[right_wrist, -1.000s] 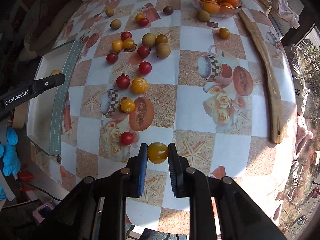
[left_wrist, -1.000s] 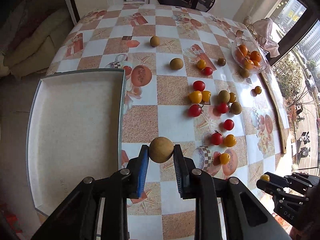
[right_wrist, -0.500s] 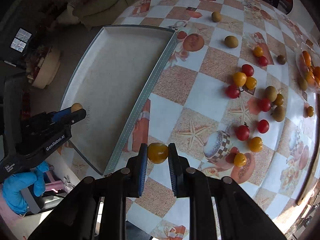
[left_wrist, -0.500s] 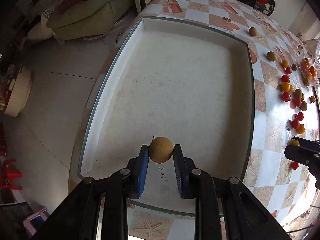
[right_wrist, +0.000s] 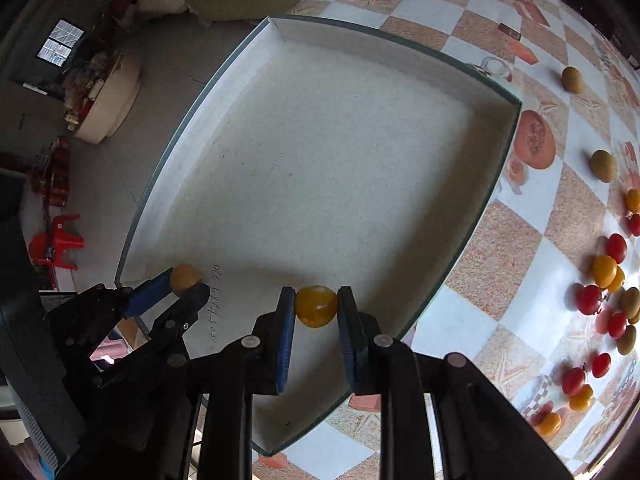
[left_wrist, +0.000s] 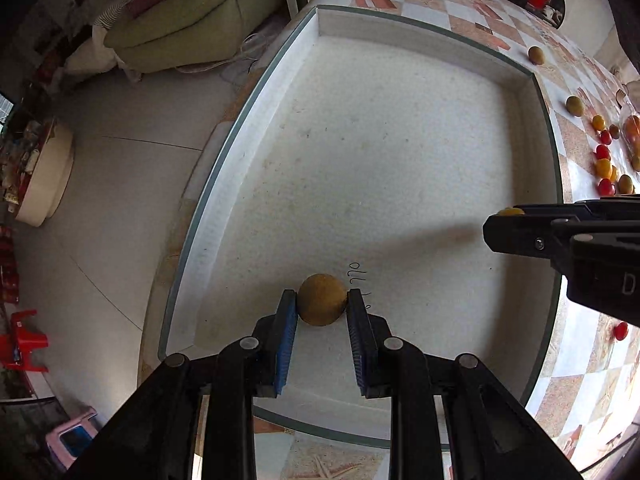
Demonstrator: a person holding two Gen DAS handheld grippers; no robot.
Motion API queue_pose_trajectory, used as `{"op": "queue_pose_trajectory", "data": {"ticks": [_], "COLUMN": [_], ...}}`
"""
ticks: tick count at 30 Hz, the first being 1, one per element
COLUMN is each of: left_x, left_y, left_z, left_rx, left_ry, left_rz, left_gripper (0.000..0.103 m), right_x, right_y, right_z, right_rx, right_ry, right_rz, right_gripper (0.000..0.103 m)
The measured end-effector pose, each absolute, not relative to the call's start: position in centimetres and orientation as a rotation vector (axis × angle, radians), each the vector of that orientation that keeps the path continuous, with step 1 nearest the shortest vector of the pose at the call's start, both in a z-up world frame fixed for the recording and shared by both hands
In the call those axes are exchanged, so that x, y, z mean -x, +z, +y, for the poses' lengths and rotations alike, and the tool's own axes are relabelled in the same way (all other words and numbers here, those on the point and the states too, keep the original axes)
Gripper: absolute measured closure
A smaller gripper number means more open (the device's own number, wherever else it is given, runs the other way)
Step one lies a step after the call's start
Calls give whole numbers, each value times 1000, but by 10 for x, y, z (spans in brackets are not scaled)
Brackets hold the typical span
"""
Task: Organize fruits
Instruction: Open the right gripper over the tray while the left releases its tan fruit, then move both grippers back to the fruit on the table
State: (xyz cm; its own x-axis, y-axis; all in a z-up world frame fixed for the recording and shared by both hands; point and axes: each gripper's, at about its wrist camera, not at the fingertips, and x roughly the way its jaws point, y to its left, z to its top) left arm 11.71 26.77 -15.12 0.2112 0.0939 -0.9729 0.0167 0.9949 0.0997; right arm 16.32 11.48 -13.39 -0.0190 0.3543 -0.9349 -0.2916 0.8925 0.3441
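My left gripper point(left_wrist: 322, 304) is shut on a round brown fruit point(left_wrist: 322, 299) and holds it low over the near left part of the white tray point(left_wrist: 400, 152). The left gripper also shows in the right wrist view point(right_wrist: 186, 282) with the brown fruit point(right_wrist: 183, 276). My right gripper point(right_wrist: 316, 306) is shut on a yellow tomato point(right_wrist: 316, 306) over the tray's point(right_wrist: 340, 160) near part. In the left wrist view the right gripper point(left_wrist: 506, 220) reaches in from the right with the yellow tomato point(left_wrist: 509, 211) just showing.
Several red and yellow tomatoes point(right_wrist: 604, 270) and brown fruits point(right_wrist: 602, 165) lie on the checkered tablecloth point(right_wrist: 512, 232) right of the tray. The tray's left rim point(left_wrist: 208, 200) sits at the table edge, with floor, a sofa point(left_wrist: 192, 20) and a red stool point(left_wrist: 24, 336) beyond.
Both grippers have moved left from the tablecloth to over the tray, each still holding its fruit. The left gripper has come lower toward the tray floor.
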Motion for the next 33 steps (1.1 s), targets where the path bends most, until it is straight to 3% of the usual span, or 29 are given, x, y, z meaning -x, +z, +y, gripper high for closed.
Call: {"op": "queue_pose_trajectory", "data": {"ticks": [3, 5, 6, 7, 8, 9, 10, 11, 20, 33], "left_x": [-115, -112, -112, -110, -110, -109, -111, -111, -104, -122], "left_y": [-152, -150, -149, -146, -144, -144, -144, -143, -129, -83], "left_z": [270, 270, 270, 270, 270, 269, 270, 271, 270, 174], "left_rx": [-89, -95, -100, -108, -116, -118, -115, -109, -130, -285], "left_ry": [52, 58, 71, 81, 80, 77, 76, 74, 36, -199], "left_rz": [1354, 1351, 1336, 1309, 1301, 1309, 1317, 1322, 1350, 1295], "left_gripper": [75, 44, 17, 13, 13, 13, 13, 13, 13, 13], "right_x": [-173, -174, -176, -177, -176, -175, -177, -177, -177, -123], "right_y": [-149, -155, -155, -155, -154, -152, -151, -148, -104, -104], "right_z": [120, 119, 122, 122, 122, 123, 129, 130, 92, -62], "right_rx": [-32, -30, -33, -35, -26, -6, 10, 22, -112, -214], "right_ry": [489, 482, 488, 500, 506, 513, 515, 508, 464, 59], "right_rz": [1540, 1557, 1555, 1556, 1553, 1541, 1528, 1515, 1427, 1494], "right_gripper": [79, 76, 74, 64, 42, 37, 24, 21, 14, 14]}}
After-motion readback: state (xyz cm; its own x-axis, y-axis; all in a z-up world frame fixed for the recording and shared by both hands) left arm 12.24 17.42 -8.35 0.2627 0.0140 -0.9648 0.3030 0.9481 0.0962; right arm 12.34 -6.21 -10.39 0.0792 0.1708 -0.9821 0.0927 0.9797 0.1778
